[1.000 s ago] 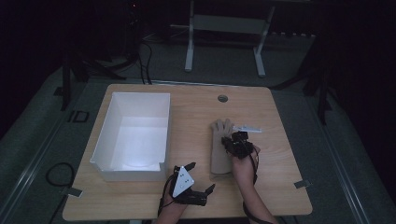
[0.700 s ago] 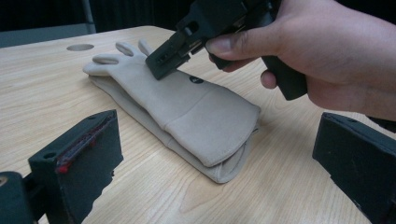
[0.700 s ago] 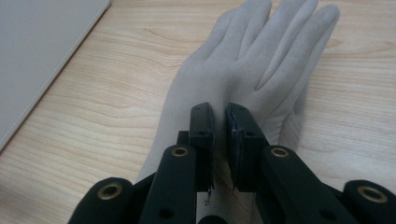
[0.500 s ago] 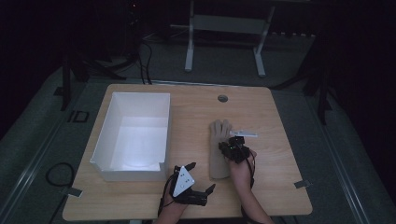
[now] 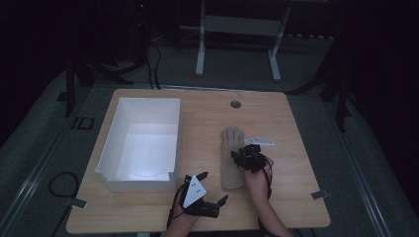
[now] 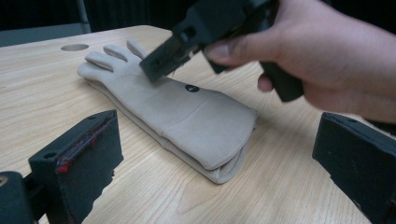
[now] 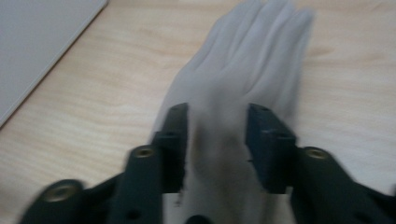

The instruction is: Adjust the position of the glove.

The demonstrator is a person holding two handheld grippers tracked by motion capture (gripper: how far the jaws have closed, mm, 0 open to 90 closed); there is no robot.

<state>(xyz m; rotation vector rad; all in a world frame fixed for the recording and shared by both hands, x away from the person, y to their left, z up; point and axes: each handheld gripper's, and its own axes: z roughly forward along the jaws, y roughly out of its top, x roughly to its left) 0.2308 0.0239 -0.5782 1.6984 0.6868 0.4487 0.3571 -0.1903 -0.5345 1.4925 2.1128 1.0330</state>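
A beige glove (image 5: 231, 148) lies flat on the wooden table (image 5: 291, 197), fingers pointing away from me. My right gripper (image 5: 240, 157) is low over its middle. In the right gripper view the jaws (image 7: 215, 135) stand apart with a ridge of the glove (image 7: 266, 56) between them; they have just been opening. From the left gripper view one of its fingers (image 6: 161, 63) rests at the glove's back (image 6: 187, 116). My left gripper (image 5: 213, 187) stays near the table's front edge, open and empty (image 6: 219, 140), facing the glove's cuff.
A white open box (image 5: 112, 143) stands to the left of the glove. A small white tag (image 5: 259, 142) lies just right of the glove's fingers. A round hole (image 5: 235, 104) sits near the table's far edge. Metal frame legs (image 5: 200, 44) stand beyond.
The right gripper has drifted slightly toward the near edge over the glove. The left gripper and the glove have stayed in place.
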